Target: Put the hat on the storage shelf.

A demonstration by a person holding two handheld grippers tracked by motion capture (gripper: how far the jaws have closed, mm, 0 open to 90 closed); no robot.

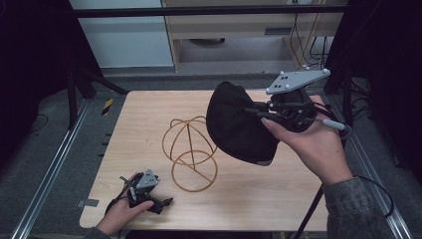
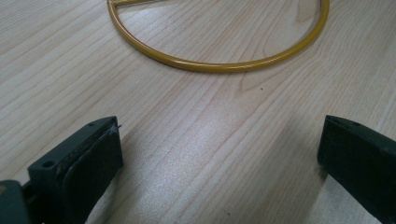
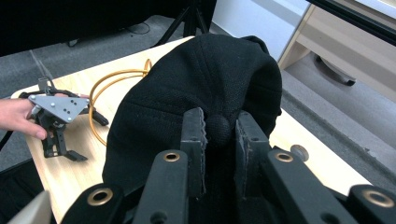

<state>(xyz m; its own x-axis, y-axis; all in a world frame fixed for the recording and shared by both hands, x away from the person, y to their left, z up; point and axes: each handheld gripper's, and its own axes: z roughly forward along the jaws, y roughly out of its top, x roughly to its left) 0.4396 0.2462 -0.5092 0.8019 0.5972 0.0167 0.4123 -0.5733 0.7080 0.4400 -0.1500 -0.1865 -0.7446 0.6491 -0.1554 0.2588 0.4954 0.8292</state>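
Black cap point(image 1: 238, 127) of woven cloth hangs right of centre in the high view, above the tabletop point(image 1: 149, 124). Right tongs point(image 3: 219, 133) pinch its crown button. Its crown faces left and its dim brim edge points down toward the lower right. Gold wire stand point(image 1: 191, 152) sits mid-frame just left. Left tongs point(image 1: 166, 203), lower left, rest spread wide on the wood.

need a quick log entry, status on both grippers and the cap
Right gripper shut on black cap, held above table. Left gripper open, low over table near wire stand. Stand bare, nothing in the way.
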